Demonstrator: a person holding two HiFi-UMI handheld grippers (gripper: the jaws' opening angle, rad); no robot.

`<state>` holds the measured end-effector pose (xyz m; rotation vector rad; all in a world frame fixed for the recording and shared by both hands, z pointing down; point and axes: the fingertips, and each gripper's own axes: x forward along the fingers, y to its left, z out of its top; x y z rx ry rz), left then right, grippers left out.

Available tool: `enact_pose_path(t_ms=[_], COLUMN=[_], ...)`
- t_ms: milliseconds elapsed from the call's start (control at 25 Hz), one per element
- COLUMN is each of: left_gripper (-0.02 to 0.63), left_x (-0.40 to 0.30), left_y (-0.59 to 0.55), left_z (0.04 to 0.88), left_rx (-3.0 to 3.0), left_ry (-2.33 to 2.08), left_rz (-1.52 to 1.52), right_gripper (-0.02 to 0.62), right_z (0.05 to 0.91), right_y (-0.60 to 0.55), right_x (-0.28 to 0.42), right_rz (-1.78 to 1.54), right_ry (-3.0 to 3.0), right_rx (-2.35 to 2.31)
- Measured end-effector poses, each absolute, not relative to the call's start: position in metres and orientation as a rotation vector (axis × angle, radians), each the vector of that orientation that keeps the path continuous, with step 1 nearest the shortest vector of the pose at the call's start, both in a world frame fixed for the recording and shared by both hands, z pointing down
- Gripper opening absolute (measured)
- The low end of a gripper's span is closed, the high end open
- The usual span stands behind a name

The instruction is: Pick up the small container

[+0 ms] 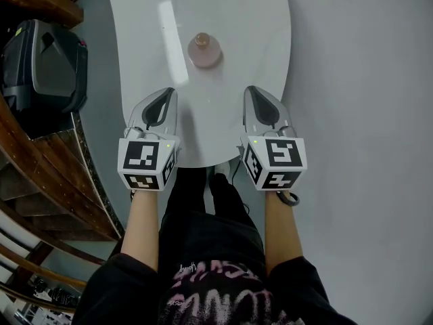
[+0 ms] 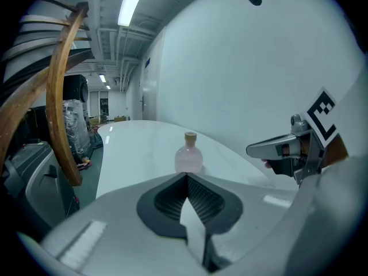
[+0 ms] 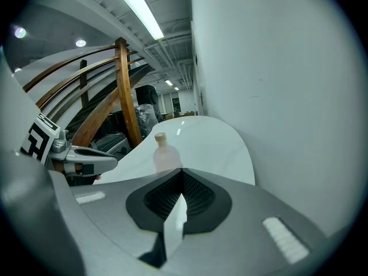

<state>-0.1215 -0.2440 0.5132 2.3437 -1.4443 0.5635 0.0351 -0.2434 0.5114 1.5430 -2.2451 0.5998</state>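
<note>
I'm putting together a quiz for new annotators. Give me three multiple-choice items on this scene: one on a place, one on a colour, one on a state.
1. Where does the small bottle stand?
A. on the white table, beyond the left gripper and right gripper
B. on a shelf
C. on the floor

2. What colour is the bottle's body?
A. green
B. pale pink
C. black

3. How do the two grippers' jaws stand?
A. both wide apart
B. both together, empty
C. one shut on the bottle

Answers: A, the head view shows it upright on the tabletop past both tips; B, its body looks pale pink in every view; B, each gripper view shows the tips meeting with nothing between.
</note>
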Motion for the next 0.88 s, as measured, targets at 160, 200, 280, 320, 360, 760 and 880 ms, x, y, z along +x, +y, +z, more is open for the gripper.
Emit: enact_pose_path(t_ms=[160, 200, 280, 320, 360, 760, 880], left_gripper=[0.000, 0.000, 0.000, 0.000, 0.000, 0.071, 0.087], left_x=[-0.120, -0.120, -0.120, -0.120, -0.119, -0.104, -0.100], left_y=[-0.247, -0.248, -0.249, -0.250, -0.251, -0.264, -0.269], left_z=[0.516, 0.516, 0.516, 0.516, 0.516, 0.519, 0.517], left_rx=[2.351, 2.353, 2.359, 2.362, 2.368, 2.422, 2.443], left_ry=[-1.433, -1.429, -1.422, -1.417, -1.409, -1.348, -1.333], left_rz=[0.560, 0.560, 0.560, 0.561, 0.563, 0.577, 0.584], right_gripper=[0.015, 0.014, 0.014, 0.015, 0.015, 0.014, 0.014], right_z=[0.517, 0.518, 0.519, 0.519, 0.519, 0.524, 0.523], right_y=[-0.244, -0.244, -0.245, -0.245, -0.246, -0.248, -0.249], right_x=[0.033, 0.033, 0.032, 0.032, 0.032, 0.039, 0.041], right_rz=[0.610, 0.611, 0.615, 0.616, 0.616, 0.621, 0.622], right_ry=[-2.241, -2.239, -2.237, -2.237, -2.237, -2.224, -2.215], right_rx=[1.543, 1.543, 1.545, 1.546, 1.547, 1.562, 1.567])
